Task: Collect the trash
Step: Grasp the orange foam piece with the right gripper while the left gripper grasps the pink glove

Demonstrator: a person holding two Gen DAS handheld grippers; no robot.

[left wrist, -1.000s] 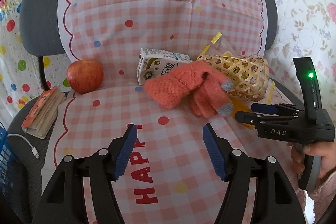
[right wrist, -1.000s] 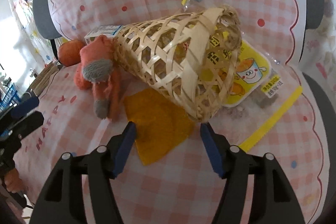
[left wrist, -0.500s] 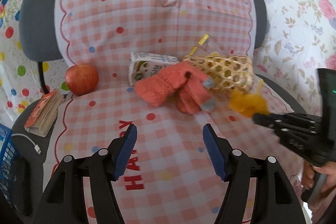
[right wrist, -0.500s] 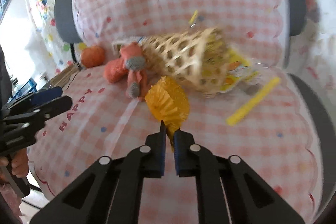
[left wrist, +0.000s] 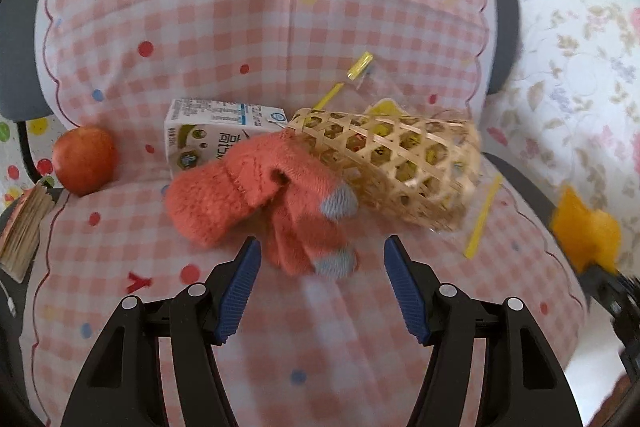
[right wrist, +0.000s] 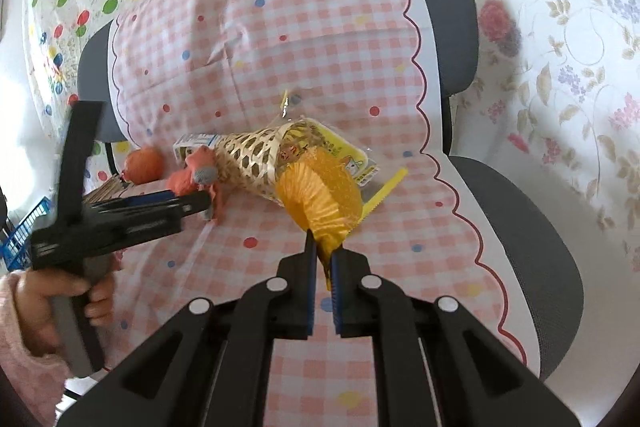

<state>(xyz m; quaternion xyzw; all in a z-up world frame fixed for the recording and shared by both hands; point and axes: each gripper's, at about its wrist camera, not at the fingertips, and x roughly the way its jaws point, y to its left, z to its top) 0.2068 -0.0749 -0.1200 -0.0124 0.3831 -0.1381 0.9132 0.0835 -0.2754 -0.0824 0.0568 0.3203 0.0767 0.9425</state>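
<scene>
My right gripper [right wrist: 322, 247] is shut on a crumpled orange paper baking cup [right wrist: 320, 191] and holds it above the chair's checked cover [right wrist: 400, 267]. In the left wrist view the cup [left wrist: 586, 231] shows blurred at the far right. My left gripper [left wrist: 320, 251] hovers low over the seat, its jaws closing; the grey-tipped fingers of an orange fluffy glove [left wrist: 256, 187] lie between its tips, untouched. Behind the glove lie a milk carton [left wrist: 208, 131] and a woven bamboo basket [left wrist: 400, 163] on its side over a yellow snack wrapper [right wrist: 352, 159].
A red apple [left wrist: 85, 159] rests at the seat's left edge beside a worn book [left wrist: 24, 227]. A blue crate [right wrist: 28, 227] stands on the floor to the left. Floral and dotted sheets hang behind the grey chair [right wrist: 520, 219]. A hand in a pink sleeve [right wrist: 24, 307] holds the left gripper.
My right gripper shut on the orange baking cup beside the basket, then lifted it up and back. The left gripper moved forward until the glove's fingers lay between its tips.
</scene>
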